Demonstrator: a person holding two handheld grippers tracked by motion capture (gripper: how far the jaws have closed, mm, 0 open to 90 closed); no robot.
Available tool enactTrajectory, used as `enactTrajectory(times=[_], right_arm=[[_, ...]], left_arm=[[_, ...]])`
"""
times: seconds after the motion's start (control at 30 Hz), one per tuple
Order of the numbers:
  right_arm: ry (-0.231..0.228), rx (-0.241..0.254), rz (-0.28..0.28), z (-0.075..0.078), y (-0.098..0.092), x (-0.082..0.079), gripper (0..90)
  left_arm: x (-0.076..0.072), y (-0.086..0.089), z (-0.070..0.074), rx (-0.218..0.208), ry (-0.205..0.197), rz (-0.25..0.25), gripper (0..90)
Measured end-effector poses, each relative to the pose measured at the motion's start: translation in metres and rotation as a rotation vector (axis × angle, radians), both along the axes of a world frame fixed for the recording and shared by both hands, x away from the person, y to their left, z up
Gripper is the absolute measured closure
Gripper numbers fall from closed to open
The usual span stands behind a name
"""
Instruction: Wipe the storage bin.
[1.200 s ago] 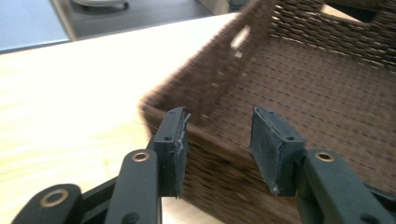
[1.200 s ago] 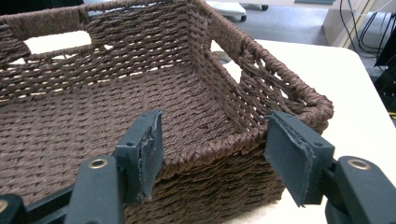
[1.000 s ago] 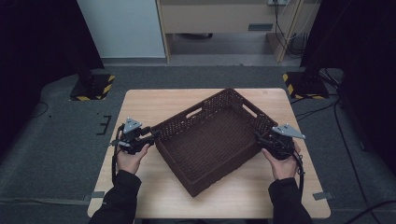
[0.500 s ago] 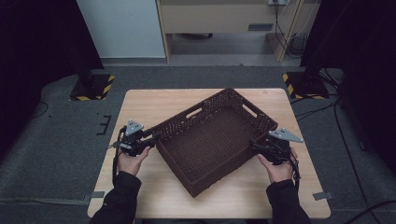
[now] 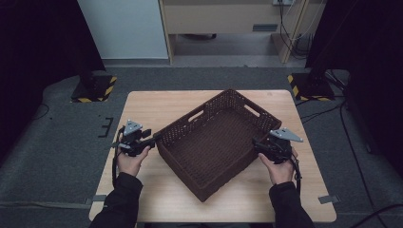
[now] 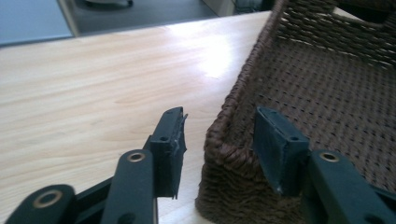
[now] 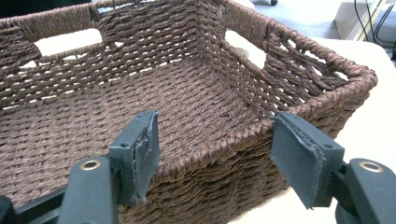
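Centrally on light wooden table point(image 5: 157, 102): brown wicker basket point(image 5: 216, 142), set askew, empty. Grey carpet point(image 5: 57, 142) around; striped stand bases point(image 5: 92, 90) behind. Left gripper point(image 5: 151, 139) jaws just opening, astride basket's corner rim, not pressing. Right gripper point(image 5: 255, 144) jaws wide, just closing, straddling opposite rim, untouched.

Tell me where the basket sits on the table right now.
In the high view the brown woven basket sits turned at an angle mid-table, between the left gripper at its left corner and the right gripper at its right wall.
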State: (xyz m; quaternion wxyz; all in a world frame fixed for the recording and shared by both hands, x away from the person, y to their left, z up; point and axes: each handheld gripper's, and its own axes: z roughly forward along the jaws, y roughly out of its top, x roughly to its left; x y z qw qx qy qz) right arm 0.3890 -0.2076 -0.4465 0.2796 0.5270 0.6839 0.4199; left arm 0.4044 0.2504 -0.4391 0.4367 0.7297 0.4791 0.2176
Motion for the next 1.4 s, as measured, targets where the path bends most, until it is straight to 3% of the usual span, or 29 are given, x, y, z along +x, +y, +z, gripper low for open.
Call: enactTrajectory(times=[0.07,0.27,0.33,0.43,0.53,0.67,0.77,0.83,0.93,1.0,1.07,1.17,1.3,1.4], right_arm=[[-0.016,0.002,0.009,0.001,-0.001,-0.002,35.2],[-0.032,0.020,0.020,0.007,-0.002,-0.011,32.1],[-0.009,0.032,0.029,0.005,0.002,-0.014,28.0],[0.011,0.028,0.043,0.003,0.006,-0.013,29.5],[0.032,0.045,0.060,0.001,0.008,-0.010,36.8],[0.044,0.048,0.067,0.001,0.009,-0.007,39.6],[0.040,0.030,0.064,0.001,0.008,-0.002,40.6],[0.023,0.028,0.068,-0.002,0.005,0.003,41.1],[0.024,0.041,0.056,-0.003,0.004,0.006,40.1],[0.013,0.021,0.039,-0.001,0.004,0.004,36.4],[0.016,0.040,0.053,0.003,0.007,-0.003,33.8],[0.030,0.022,0.070,0.002,0.012,-0.006,35.5],[0.043,0.033,0.085,-0.003,0.015,-0.003,43.7],[0.044,0.024,0.090,-0.002,0.014,-0.001,44.4]], left_arm=[[-0.001,-0.003,-0.001,-0.006,0.003,-0.021,60.2],[-0.010,-0.006,0.000,0.000,0.005,-0.023,60.4],[-0.020,-0.007,0.000,-0.004,0.006,-0.030,60.2],[-0.027,-0.007,0.001,-0.009,0.010,-0.054,60.3],[-0.026,-0.007,0.003,0.001,0.007,-0.063,60.9],[-0.019,-0.008,0.001,0.012,0.010,-0.064,61.9],[-0.015,-0.011,-0.003,0.005,0.027,-0.079,68.6],[-0.018,-0.015,-0.003,0.007,0.036,-0.114,74.2],[-0.023,-0.018,-0.003,0.024,0.038,-0.113,74.4],[-0.028,-0.019,-0.003,0.016,0.041,-0.104,74.5],[-0.037,-0.021,-0.004,-0.005,0.046,-0.108,74.4],[-0.044,-0.025,-0.003,0.003,0.040,-0.111,74.0],[-0.043,-0.025,-0.003,0.000,0.032,-0.116,71.3],[-0.038,-0.021,0.000,-0.009,0.024,-0.106,69.9]])
